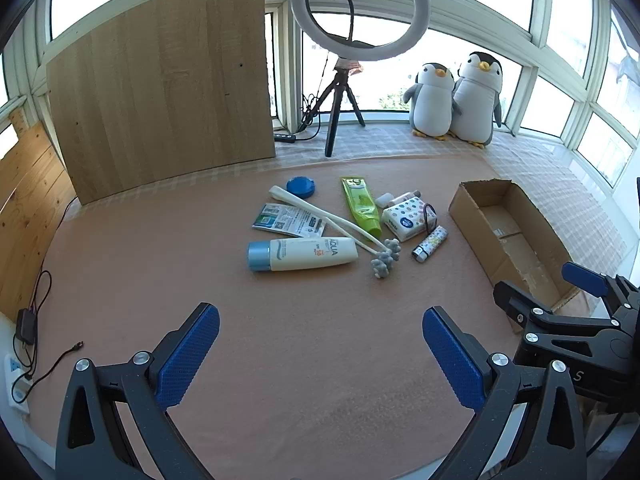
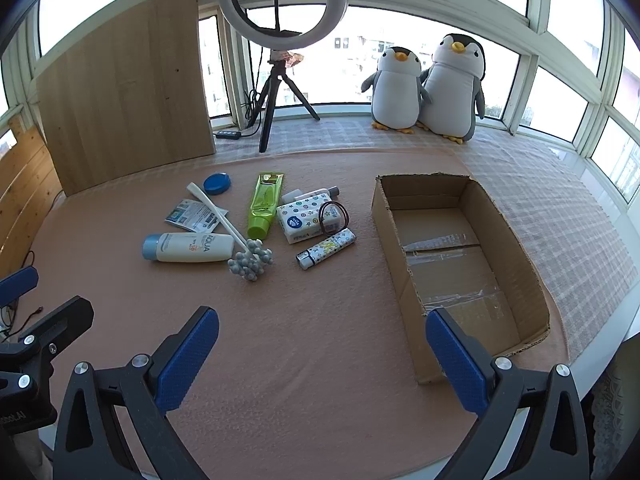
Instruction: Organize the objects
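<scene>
A loose pile lies mid-table: a white sunscreen bottle (image 1: pixel 302 255) (image 2: pixel 188 247) with a blue cap, a long white massager (image 1: pixel 340 226) (image 2: pixel 236 232) with a grey knobbed head, a green tube (image 1: pixel 360 204) (image 2: pixel 264 206), a tissue pack (image 1: pixel 408 218) (image 2: pixel 308 220), a patterned lighter (image 1: pixel 430 243) (image 2: pixel 326 248), a blue round lid (image 1: pixel 301 187) (image 2: pixel 217 183) and a sachet (image 1: pixel 288 220) (image 2: pixel 196 214). An empty cardboard box (image 1: pixel 516 236) (image 2: pixel 456 264) sits right of them. My left gripper (image 1: pixel 320 352) is open, near the front edge. My right gripper (image 2: pixel 322 354) is open beside the box's near corner.
A ring light on a tripod (image 1: pixel 344 92) (image 2: pixel 276 92), a leaning wooden board (image 1: pixel 160 84) (image 2: pixel 124 80) and two plush penguins (image 1: pixel 456 96) (image 2: pixel 428 88) stand along the windows at the back. A power strip and cables (image 1: pixel 24 344) lie at the left edge.
</scene>
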{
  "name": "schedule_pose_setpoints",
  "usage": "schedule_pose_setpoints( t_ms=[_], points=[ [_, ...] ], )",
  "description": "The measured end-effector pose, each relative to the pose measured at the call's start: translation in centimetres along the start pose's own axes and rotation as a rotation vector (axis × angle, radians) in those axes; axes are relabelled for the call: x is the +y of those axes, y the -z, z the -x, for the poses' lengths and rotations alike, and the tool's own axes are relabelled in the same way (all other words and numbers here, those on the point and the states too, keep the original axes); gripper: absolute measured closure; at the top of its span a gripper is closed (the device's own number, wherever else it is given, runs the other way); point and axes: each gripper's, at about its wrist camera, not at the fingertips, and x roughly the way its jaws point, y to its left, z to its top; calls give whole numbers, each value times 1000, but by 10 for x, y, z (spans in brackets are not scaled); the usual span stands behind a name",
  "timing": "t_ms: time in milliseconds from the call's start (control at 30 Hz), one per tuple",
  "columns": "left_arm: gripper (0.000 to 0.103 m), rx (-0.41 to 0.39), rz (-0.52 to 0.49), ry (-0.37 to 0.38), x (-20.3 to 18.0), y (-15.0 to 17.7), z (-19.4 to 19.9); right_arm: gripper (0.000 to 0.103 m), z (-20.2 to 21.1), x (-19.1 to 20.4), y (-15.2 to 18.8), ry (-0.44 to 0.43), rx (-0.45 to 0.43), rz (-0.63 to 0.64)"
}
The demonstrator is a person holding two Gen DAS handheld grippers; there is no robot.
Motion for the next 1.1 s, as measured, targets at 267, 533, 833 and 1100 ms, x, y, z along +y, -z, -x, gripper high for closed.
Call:
schedule_pose_setpoints(
  t_ms=[267,533,833,1100],
  points=[
    [0,0,8,-5,4,1,0,1,0,2,0,1,0,3],
    [0,3,9,-6,5,0,-1,1,0,3,-1,0,1,1],
    [0,6,14,-9,5,1,-3,1,-4,3,-1,-4,8,-2],
    [0,8,15,-8,6,1,-5,1,-6,5,-2,-7,13,6]
  ],
)
